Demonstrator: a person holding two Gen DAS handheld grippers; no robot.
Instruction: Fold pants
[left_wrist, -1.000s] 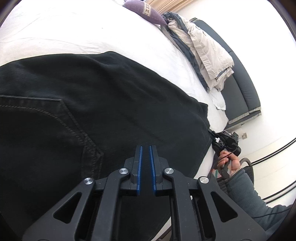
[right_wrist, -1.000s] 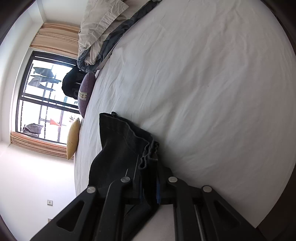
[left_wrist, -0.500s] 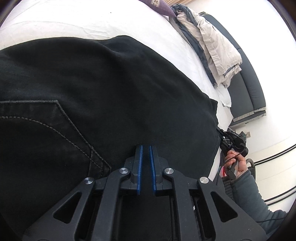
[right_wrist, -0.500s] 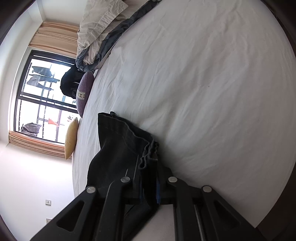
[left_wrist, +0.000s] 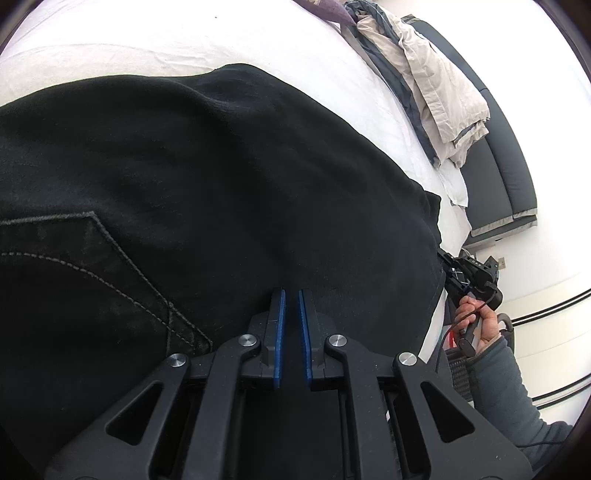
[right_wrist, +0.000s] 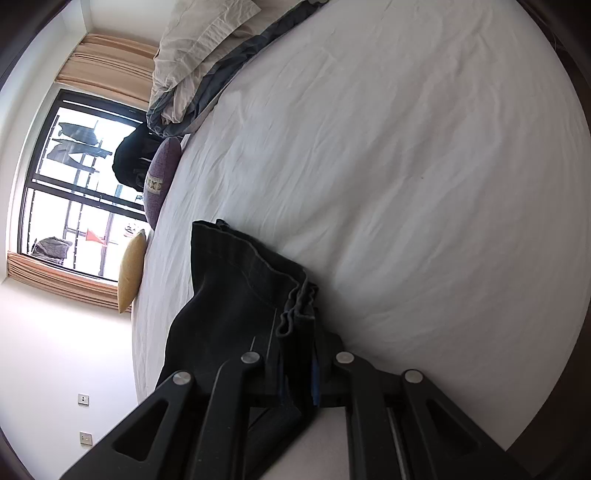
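The black denim pants (left_wrist: 229, 192) lie spread on the white bed sheet (left_wrist: 184, 40), filling the area ahead of and beneath the left gripper (left_wrist: 291, 295). Its blue-padded fingers (left_wrist: 280, 332) stand nearly together with only a narrow gap, gripping nothing, tips just above the cloth; a stitched back pocket (left_wrist: 74, 277) lies to their left. The right gripper (right_wrist: 297, 354) is clamped on a bunched hem of the pants (right_wrist: 240, 295), which extend forward and left from its fingers.
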